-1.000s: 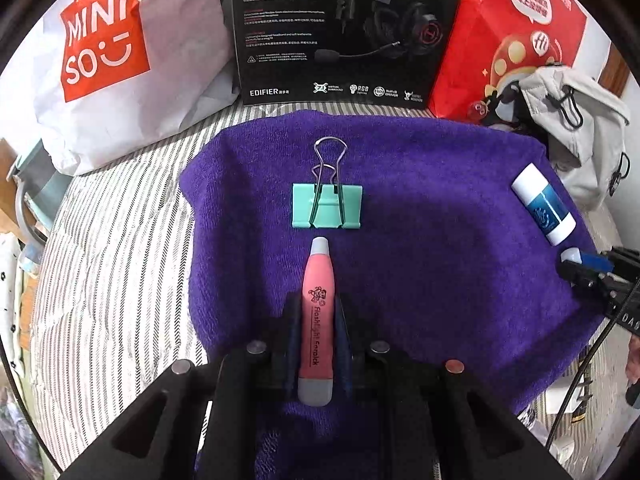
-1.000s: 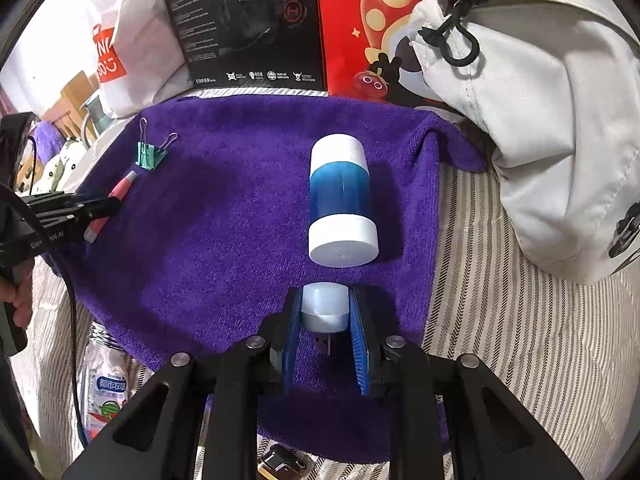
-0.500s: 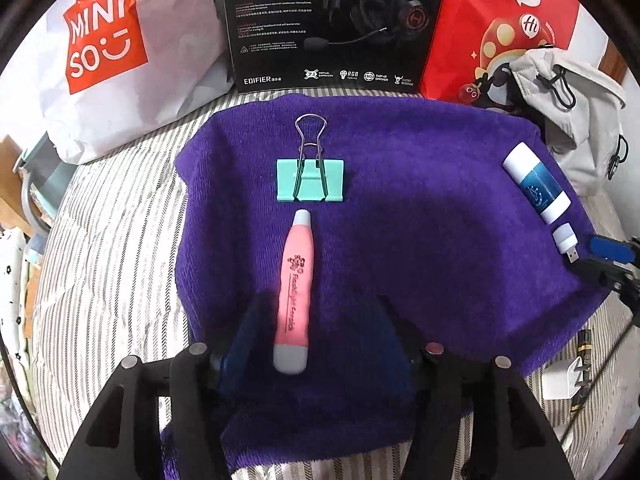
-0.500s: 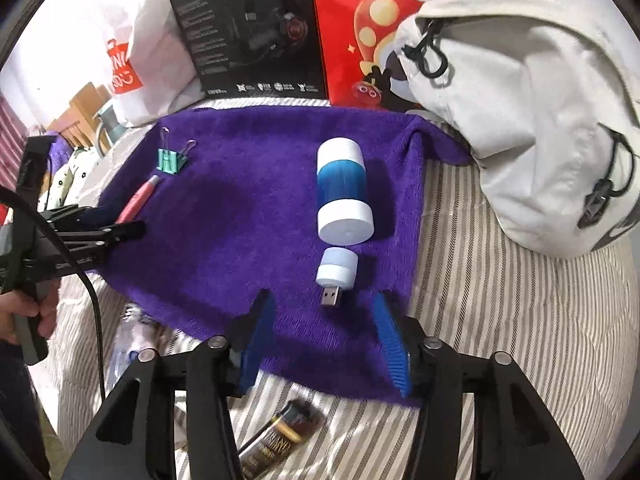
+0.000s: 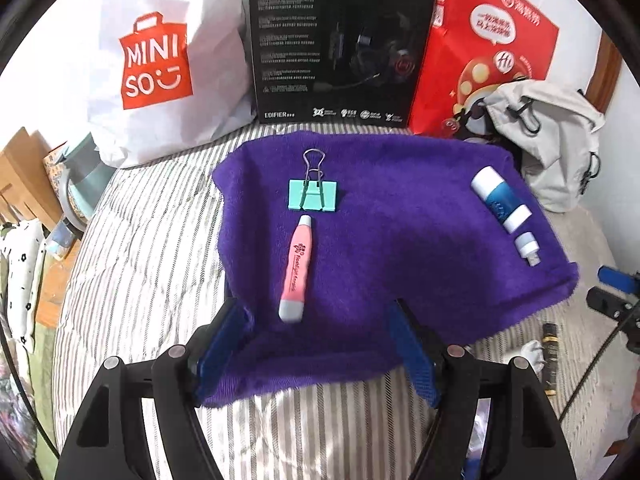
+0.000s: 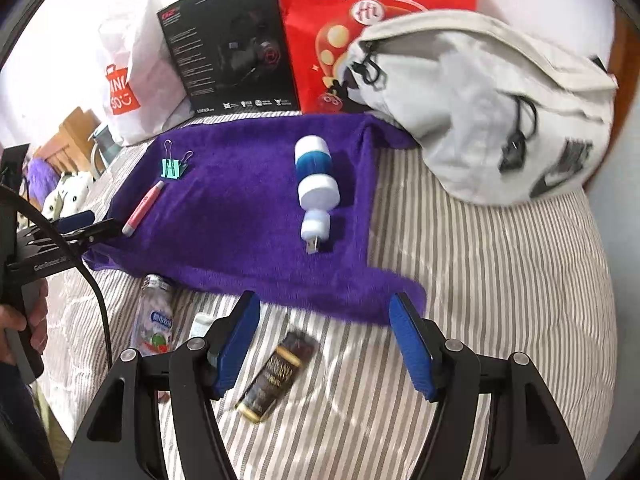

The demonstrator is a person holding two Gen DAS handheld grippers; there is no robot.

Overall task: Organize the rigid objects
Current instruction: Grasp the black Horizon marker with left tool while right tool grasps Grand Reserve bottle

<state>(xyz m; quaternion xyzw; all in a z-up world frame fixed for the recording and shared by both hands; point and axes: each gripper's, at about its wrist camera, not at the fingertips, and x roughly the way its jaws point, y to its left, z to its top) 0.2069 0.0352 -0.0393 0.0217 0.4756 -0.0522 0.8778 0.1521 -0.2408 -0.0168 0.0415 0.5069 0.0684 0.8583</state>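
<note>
On the purple towel (image 5: 400, 216) (image 6: 240, 208) lie a teal binder clip (image 5: 313, 194) (image 6: 173, 167), a pink pen-shaped flashlight (image 5: 297, 269) (image 6: 143, 207), a blue-and-white cylinder (image 5: 500, 199) (image 6: 316, 174) and a small white USB plug (image 5: 528, 246) (image 6: 315, 229). My left gripper (image 5: 320, 344) stands open just behind the flashlight's grey end, holding nothing. My right gripper (image 6: 325, 340) hangs open over the striped bed near the towel's front edge, empty, above a dark gold-lettered packet (image 6: 276, 372).
At the back stand a white shopping bag (image 5: 152, 60), a black headset box (image 5: 340, 44) and a red bag (image 5: 484, 44). A grey backpack (image 6: 480, 100) lies at right. A small bottle (image 6: 156, 316) rests on the bed beside the packet.
Both grippers opened and drew back. The left let go of the pink flashlight below the clip; the right let go of the USB plug below the cylinder.
</note>
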